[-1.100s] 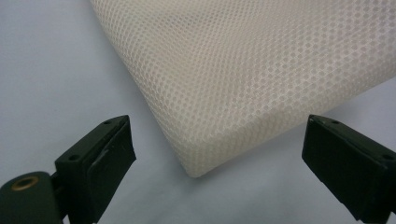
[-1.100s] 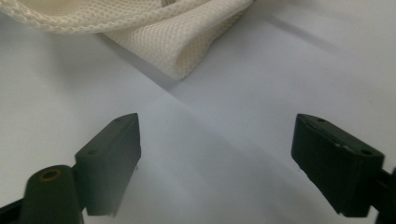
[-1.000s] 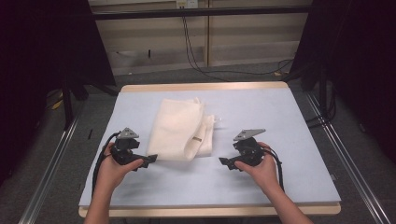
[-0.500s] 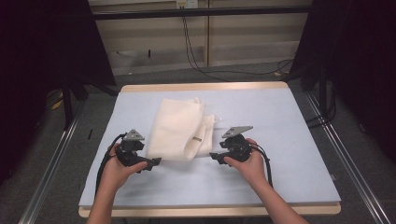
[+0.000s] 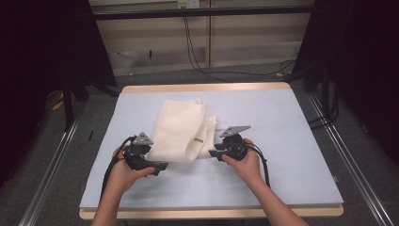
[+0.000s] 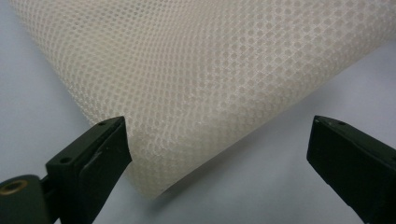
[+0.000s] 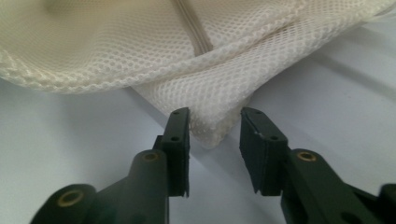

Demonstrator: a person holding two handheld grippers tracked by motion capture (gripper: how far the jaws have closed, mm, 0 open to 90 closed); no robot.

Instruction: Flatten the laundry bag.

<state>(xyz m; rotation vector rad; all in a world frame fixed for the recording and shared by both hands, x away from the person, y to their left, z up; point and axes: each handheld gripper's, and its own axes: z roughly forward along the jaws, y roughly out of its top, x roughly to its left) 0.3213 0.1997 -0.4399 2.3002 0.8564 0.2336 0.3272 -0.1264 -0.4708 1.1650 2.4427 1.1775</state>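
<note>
Mesh fabric, cream-coloured and folded into a rough oblong, lies on the pale blue worktop, a little left of its middle and running away from the person. A thin darker strip shows on its right-hand fold in the high view, and the right gripper view shows the same strip running along a fold near the top edge of the frame.

At the near left corner of the fabric sits the left hand-held gripper, held in the person's left hand. In the left gripper view its jaws stand wide apart, released, with a rounded corner of the mesh lying between them; the left jaw is just beside the cloth edge, the right jaw well apart from it. Nothing is pinched.

At the near right corner is the right hand-held gripper, held in the person's right hand, its grey three-cornered plate pointing toward the far side. In the right gripper view its jaws are narrowly parted around a folded corner of the mesh; the left jaw looks to touch the cloth, while a slim gap shows at the right jaw, so the corner is bracketed but not clenched.

Both forearms come in from the near edge of the worktop.
</note>
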